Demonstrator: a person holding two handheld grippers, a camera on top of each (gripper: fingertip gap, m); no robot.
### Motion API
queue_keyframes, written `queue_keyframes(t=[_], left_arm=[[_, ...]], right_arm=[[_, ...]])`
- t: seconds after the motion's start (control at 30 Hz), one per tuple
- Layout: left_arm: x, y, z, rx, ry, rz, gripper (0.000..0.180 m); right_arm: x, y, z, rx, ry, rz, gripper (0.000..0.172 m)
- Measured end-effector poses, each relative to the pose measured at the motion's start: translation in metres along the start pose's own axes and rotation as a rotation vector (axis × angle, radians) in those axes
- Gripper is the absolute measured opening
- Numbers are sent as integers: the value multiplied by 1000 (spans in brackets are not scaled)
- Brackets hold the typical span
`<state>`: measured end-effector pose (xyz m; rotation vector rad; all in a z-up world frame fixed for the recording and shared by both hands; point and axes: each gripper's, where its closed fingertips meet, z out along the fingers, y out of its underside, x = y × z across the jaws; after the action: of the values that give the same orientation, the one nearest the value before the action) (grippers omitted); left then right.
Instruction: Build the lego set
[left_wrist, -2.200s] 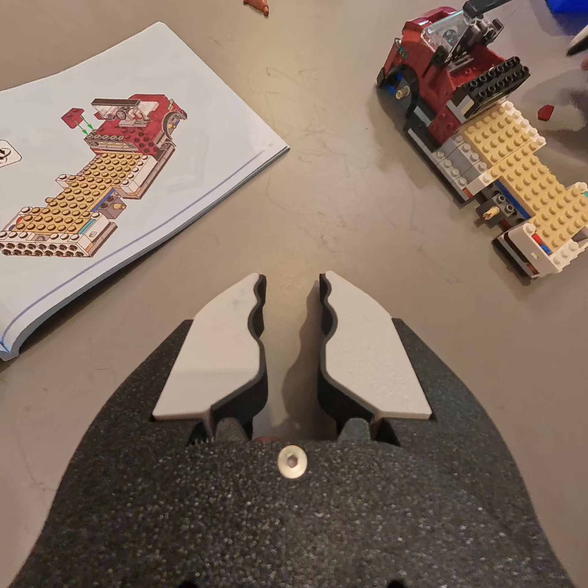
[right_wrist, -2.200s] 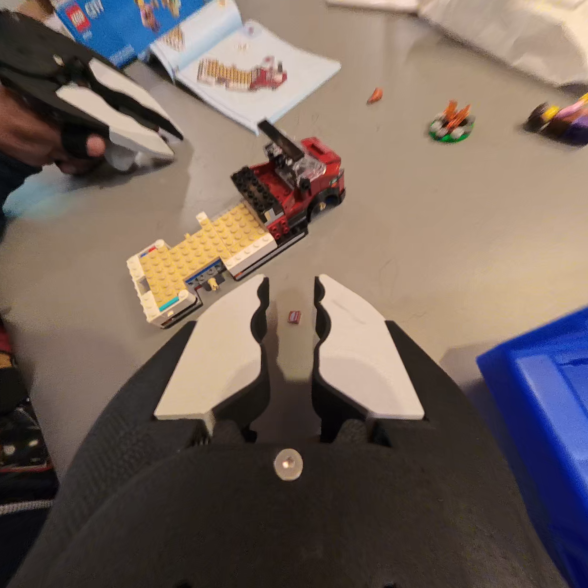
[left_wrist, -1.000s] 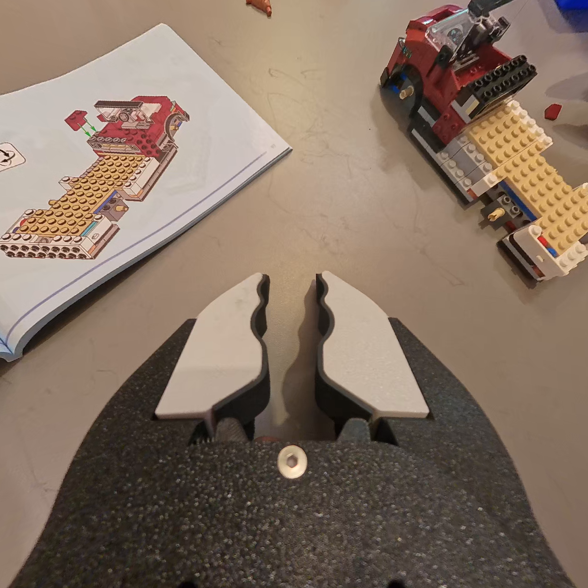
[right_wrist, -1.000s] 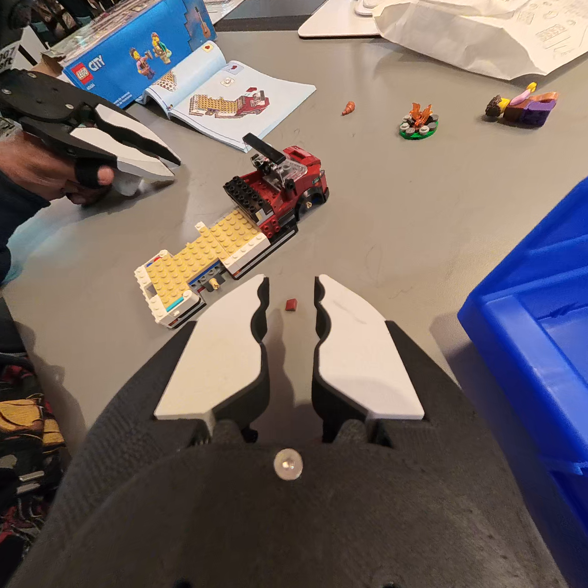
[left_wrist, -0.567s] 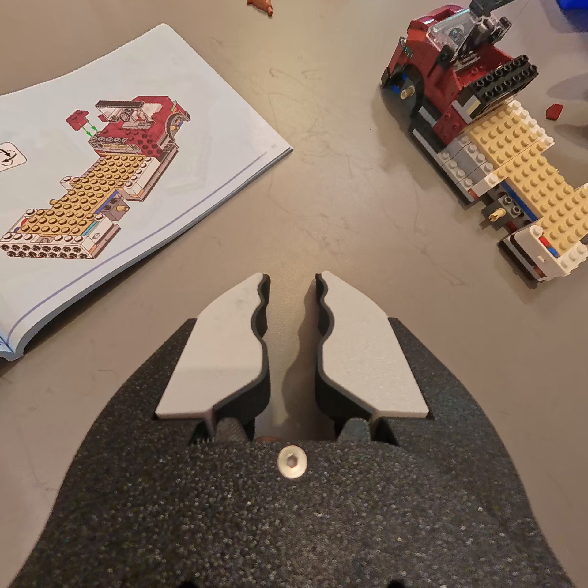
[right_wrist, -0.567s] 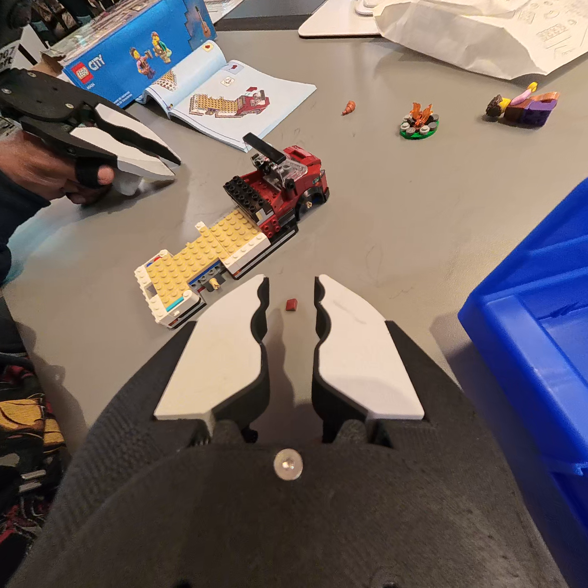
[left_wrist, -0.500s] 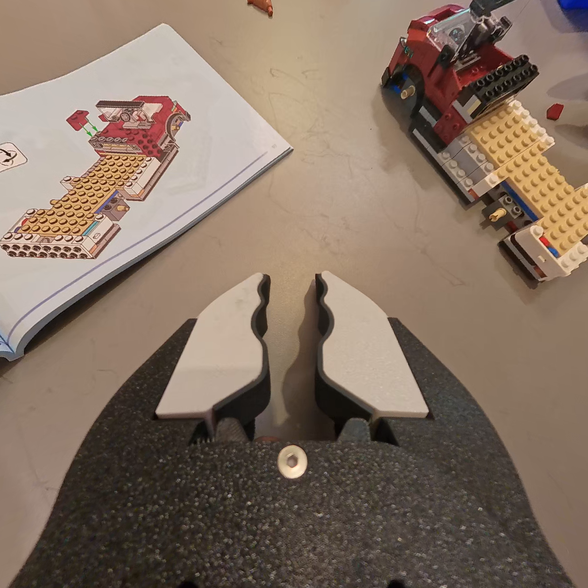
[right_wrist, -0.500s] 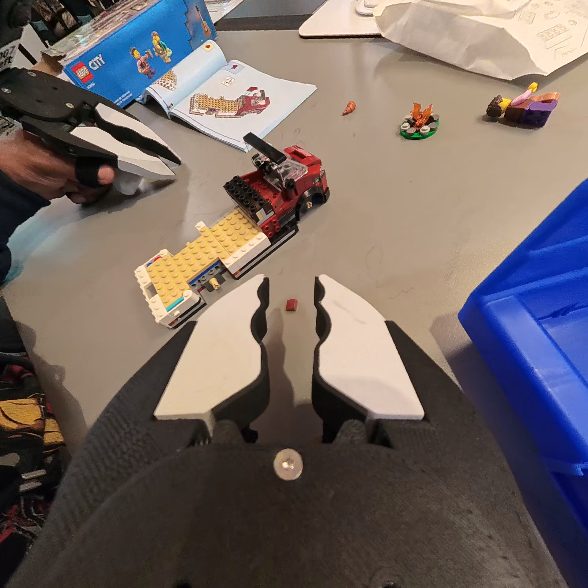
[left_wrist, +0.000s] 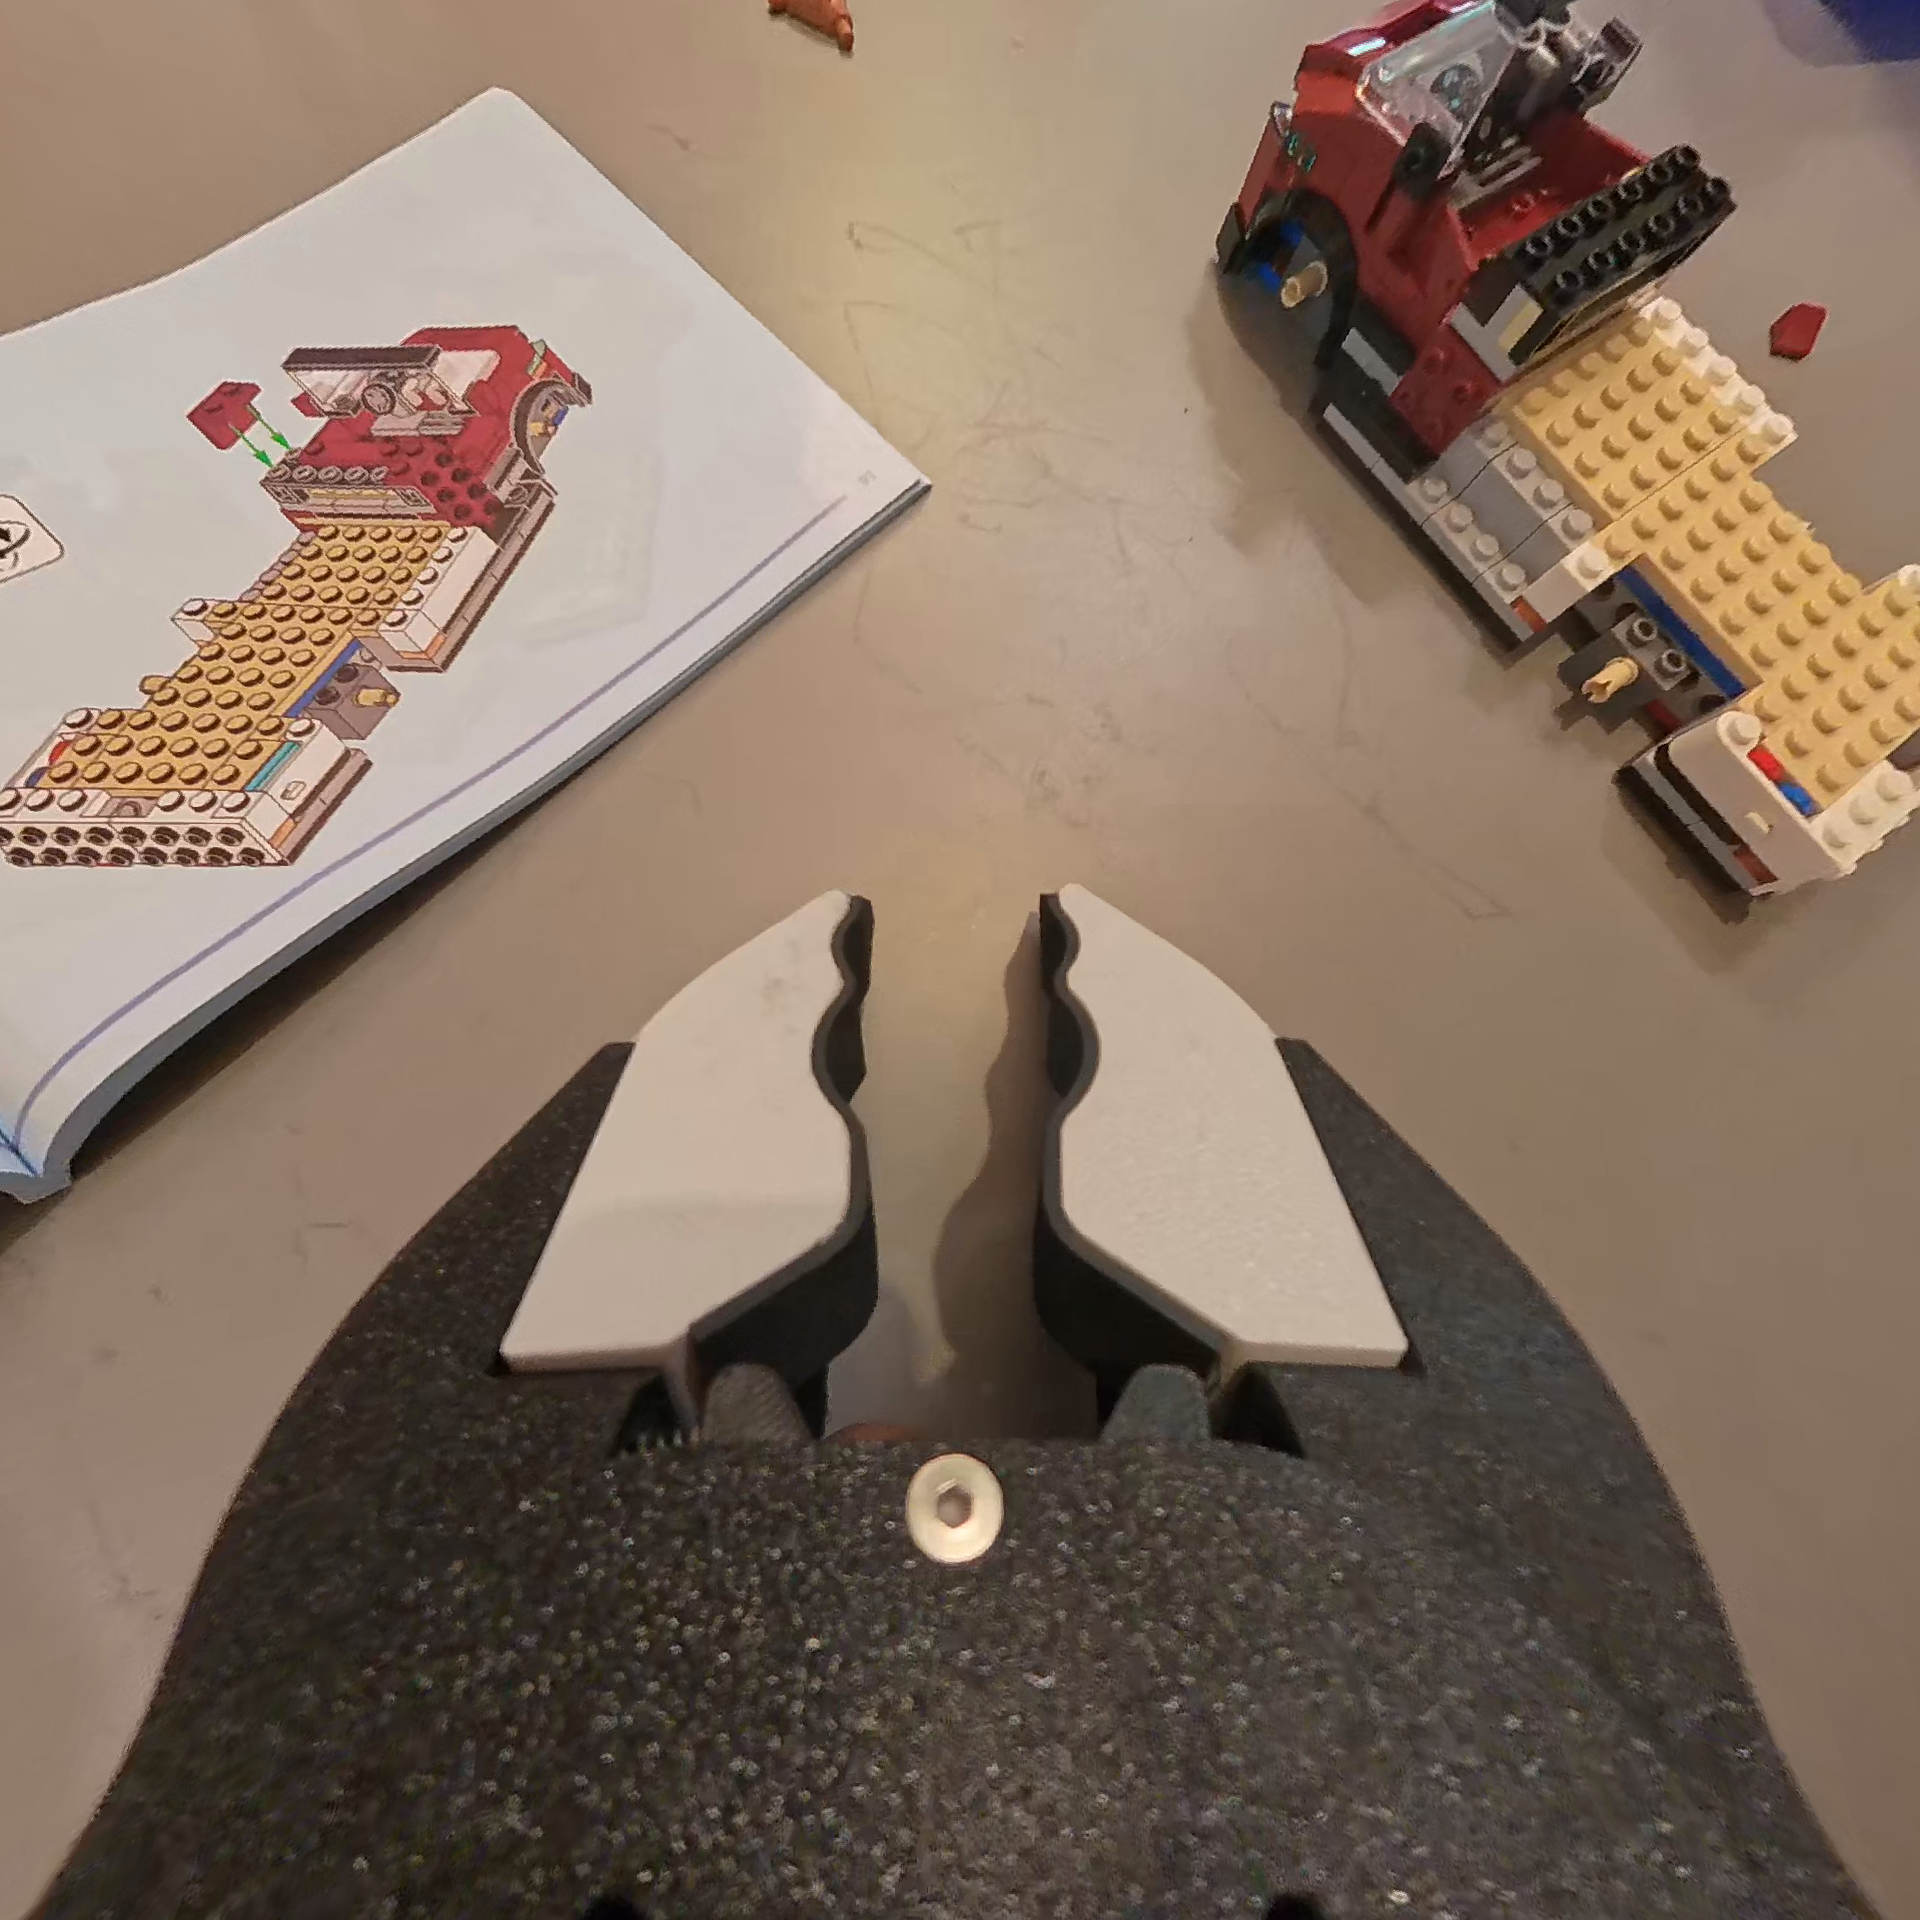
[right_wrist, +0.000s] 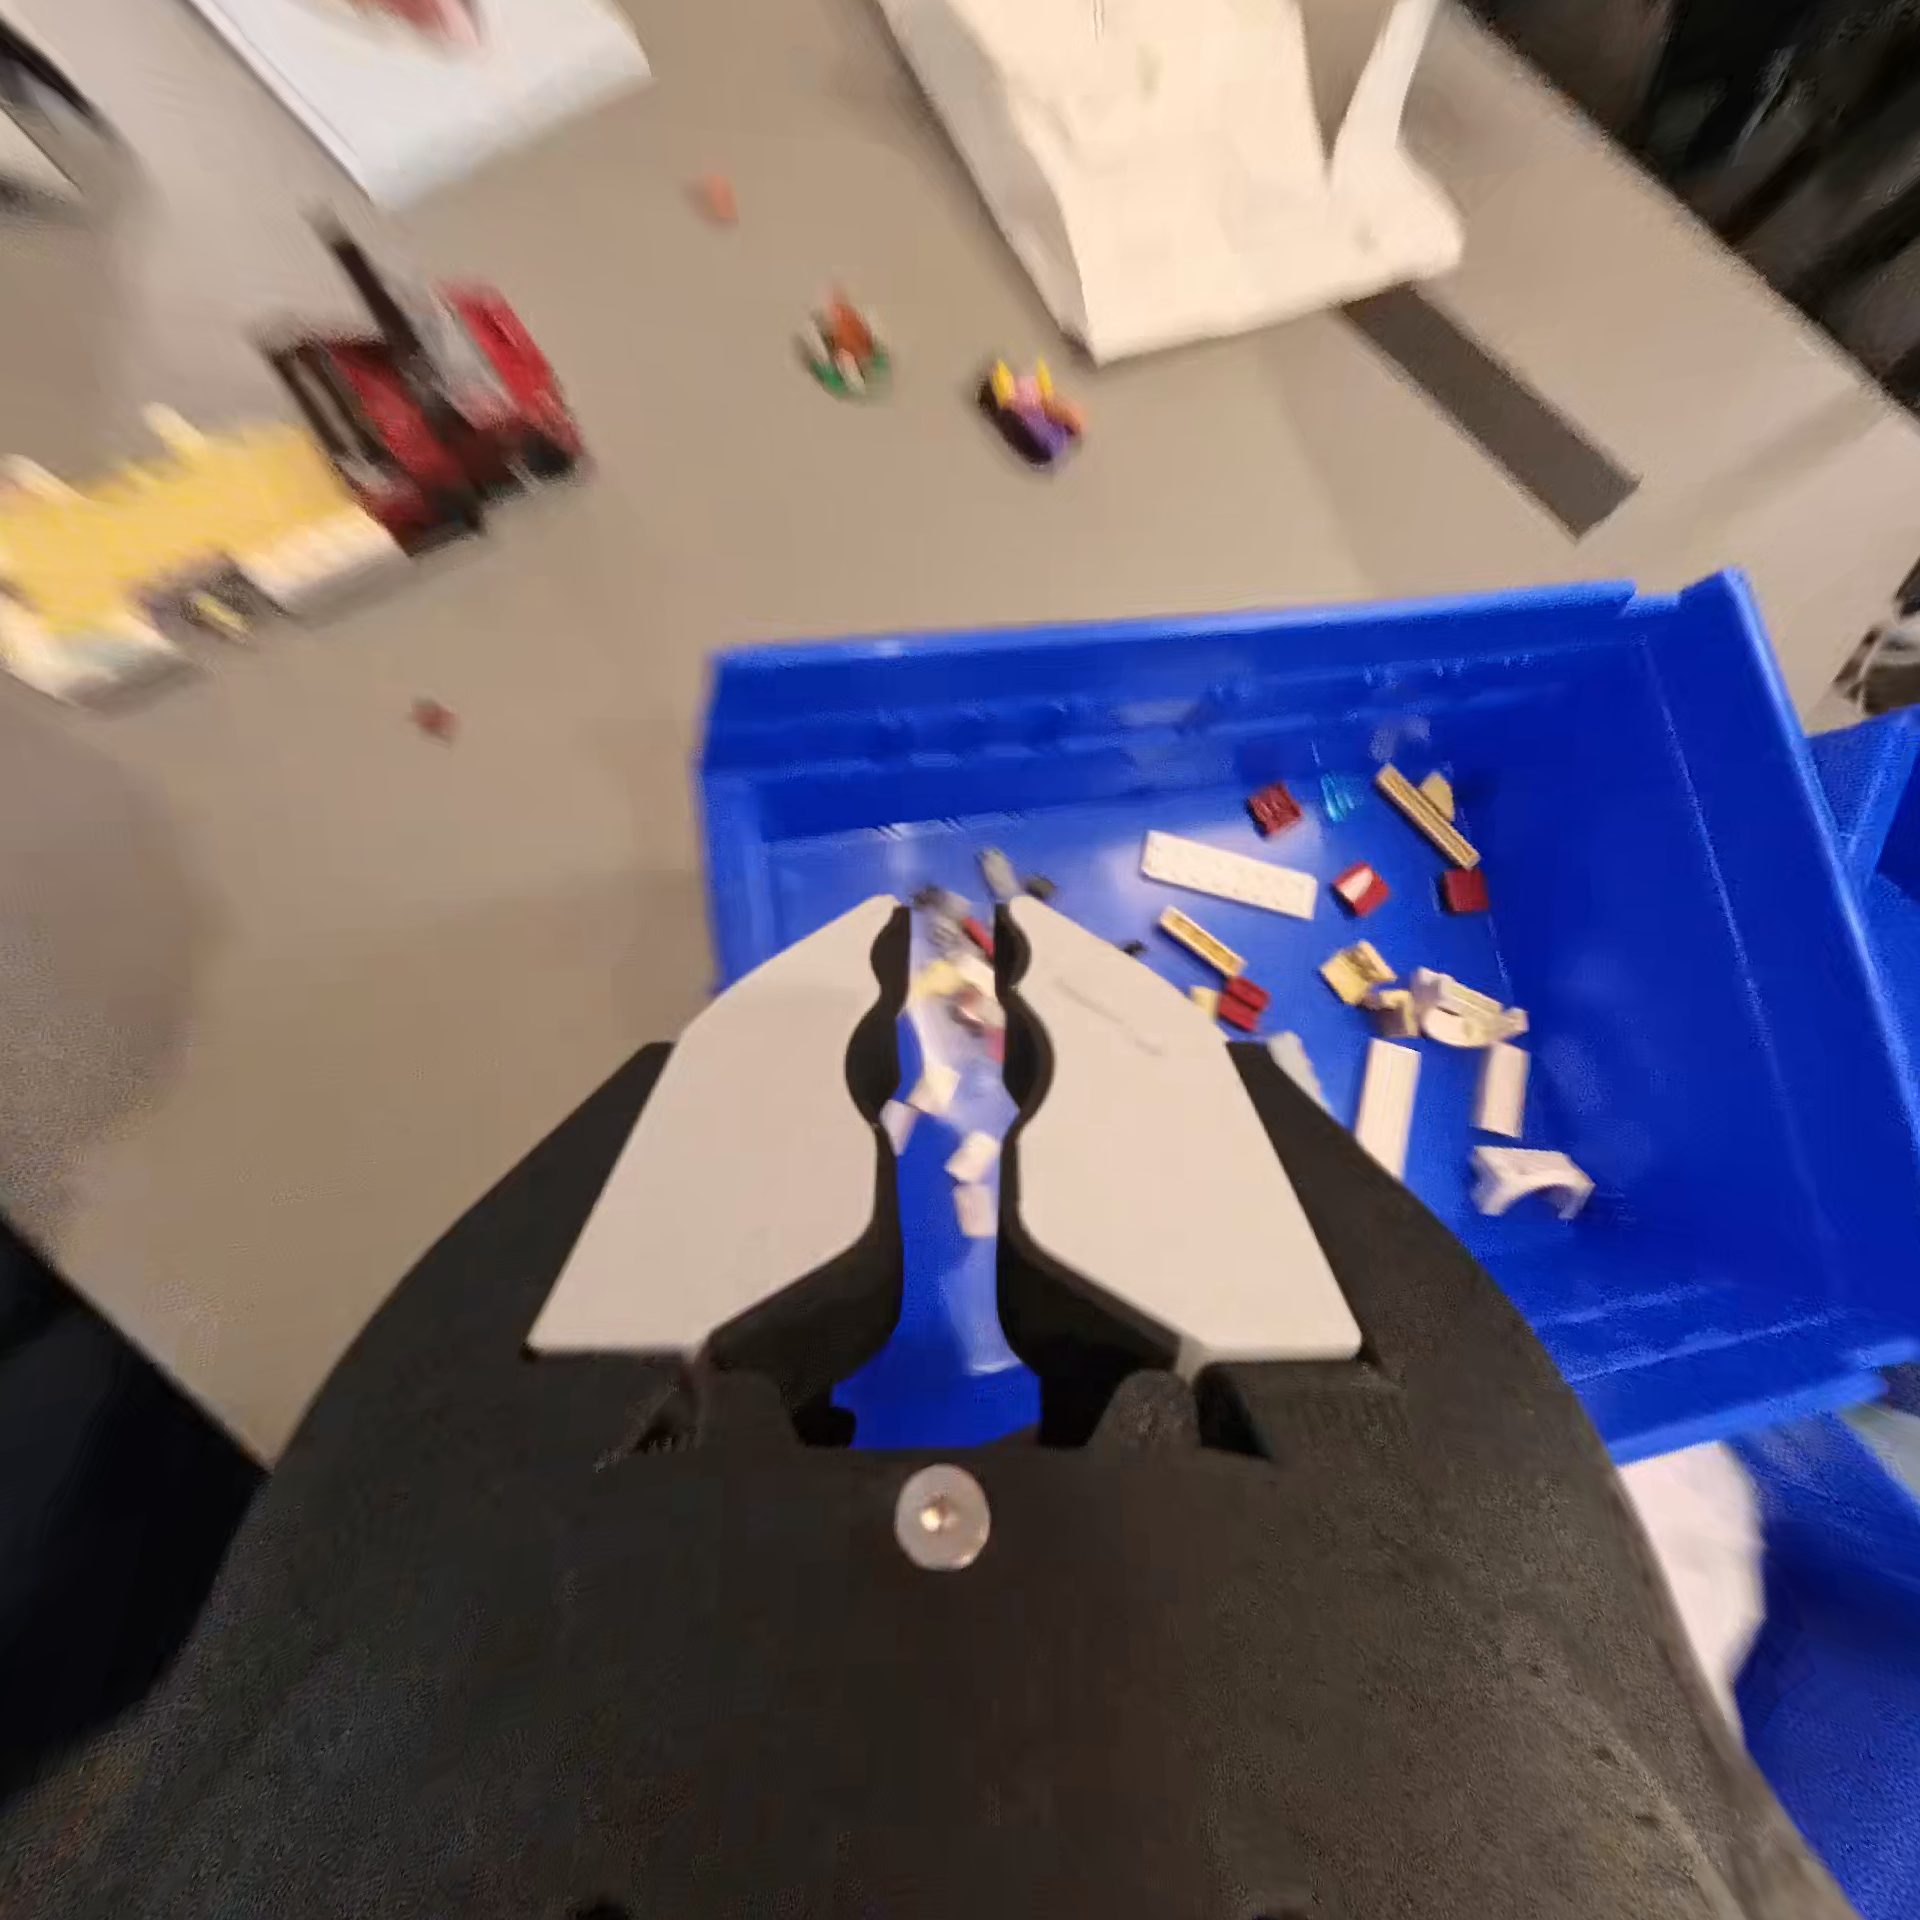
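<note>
Right hand-held gripper (right_wrist: 948, 920), apparently empty, above blue bin (right_wrist: 1714, 831) of loose bricks (right_wrist: 1226, 888)

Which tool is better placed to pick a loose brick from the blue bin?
Probably the right tool: it hangs over the blue bin, open. The left tool is over bare table.

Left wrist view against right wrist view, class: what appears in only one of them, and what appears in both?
Only the left wrist view shows the open instruction booklet's drawing and the left gripper, open over bare table. Only the right wrist view shows the blue bin of loose bricks, white paper and the right gripper, fingers apart. Both show the red and tan brick truck and the small dark red piece.
</note>
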<state>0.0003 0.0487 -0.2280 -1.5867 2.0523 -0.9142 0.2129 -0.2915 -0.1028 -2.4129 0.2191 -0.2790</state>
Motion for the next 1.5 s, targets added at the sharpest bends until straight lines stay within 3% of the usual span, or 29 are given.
queue_keyframes(t=[0.17,0.27,0.47,0.7,0.93,1.23,1.37,1.5], left_arm=[[0,0,0,1,4,-4,31],[0,1,-1,-4,-20,18,31],[-1,1,-1,4,14,-23,29],[-2,1,-1,2,2,-20,28],[-3,1,0,2,-4,-23,26],[-2,1,0,-1,-13,-8,27],[-1,1,0,-4,-28,15,30],[1,-2,-3,19,-23,39,31]], right_arm=[[42,62,79,-404,-108,-189,20],[38,73,97,-443,-186,-218,19],[28,82,100,-501,-230,-282,23],[11,81,103,-470,-280,-294,25],[11,81,104,-461,-303,-229,11],[11,78,100,-483,-276,-200,10],[13,53,76,-381,-195,-147,9],[-23,-12,45,-150,-149,-134,9]])
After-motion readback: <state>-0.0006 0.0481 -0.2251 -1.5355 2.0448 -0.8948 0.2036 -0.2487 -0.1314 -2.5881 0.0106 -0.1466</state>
